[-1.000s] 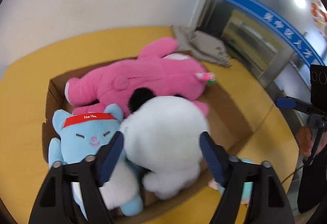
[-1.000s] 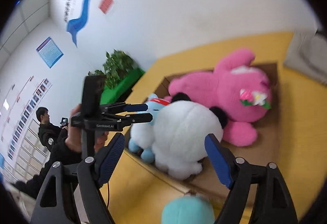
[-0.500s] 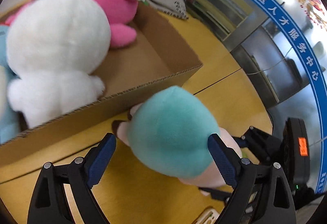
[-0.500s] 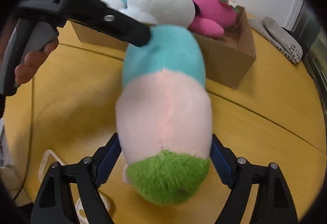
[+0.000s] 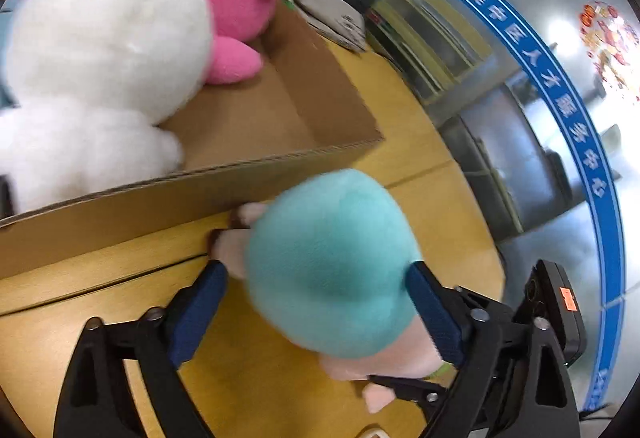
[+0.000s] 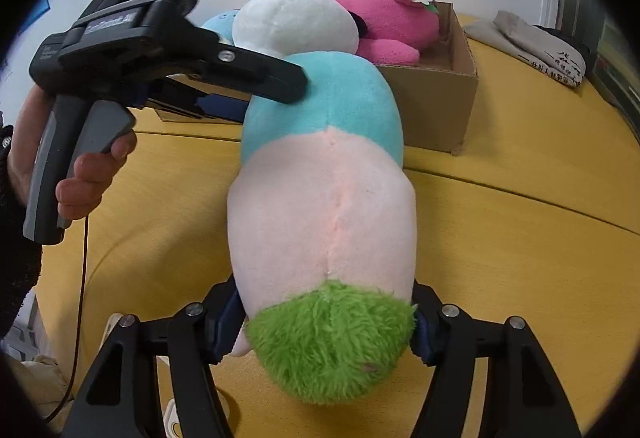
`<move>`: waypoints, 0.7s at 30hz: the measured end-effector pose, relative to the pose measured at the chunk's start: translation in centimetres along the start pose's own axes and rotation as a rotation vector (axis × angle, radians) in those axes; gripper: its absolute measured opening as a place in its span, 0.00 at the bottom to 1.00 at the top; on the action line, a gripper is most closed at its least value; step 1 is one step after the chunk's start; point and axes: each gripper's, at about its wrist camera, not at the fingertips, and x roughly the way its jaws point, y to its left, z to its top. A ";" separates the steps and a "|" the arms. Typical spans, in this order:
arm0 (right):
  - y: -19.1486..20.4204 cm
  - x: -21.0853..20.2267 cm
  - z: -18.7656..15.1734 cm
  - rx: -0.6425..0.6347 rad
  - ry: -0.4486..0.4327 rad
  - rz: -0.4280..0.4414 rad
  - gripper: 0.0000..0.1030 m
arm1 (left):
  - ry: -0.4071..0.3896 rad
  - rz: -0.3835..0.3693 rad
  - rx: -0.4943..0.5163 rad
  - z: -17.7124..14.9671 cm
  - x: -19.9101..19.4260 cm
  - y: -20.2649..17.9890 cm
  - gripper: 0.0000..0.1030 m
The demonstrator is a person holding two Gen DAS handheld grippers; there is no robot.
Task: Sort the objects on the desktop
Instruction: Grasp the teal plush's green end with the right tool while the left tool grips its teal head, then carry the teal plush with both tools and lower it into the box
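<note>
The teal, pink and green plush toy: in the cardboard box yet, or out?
Out. The teal, pink and green plush toy lies on the yellow table, in front of the cardboard box.

Folded grey cloth (image 6: 536, 46) lies on the yellow table (image 6: 500, 258) beyond a glass partition (image 5: 500, 110)

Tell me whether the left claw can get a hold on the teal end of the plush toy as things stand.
Probably yes. The left claw has just been opening and straddles the teal end of the plush toy, fingers either side, nothing between; the cardboard box sits just behind.
</note>
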 end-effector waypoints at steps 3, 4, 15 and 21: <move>0.2 -0.5 -0.7 0.012 -0.001 0.005 0.64 | -0.026 0.035 -0.042 -0.2 0.0 0.8 0.99; 0.4 -0.5 -0.8 0.011 -0.002 0.003 0.64 | -0.018 0.020 -0.055 -0.3 0.5 1.0 1.00; 1.0 -3.5 -1.0 0.004 -0.148 0.029 0.61 | -0.061 -0.148 -0.008 0.4 0.1 -2.2 0.78; 1.0 -8.5 4.3 -0.047 -0.330 0.016 0.61 | -0.179 -0.083 0.175 7.0 -5.8 -8.2 0.79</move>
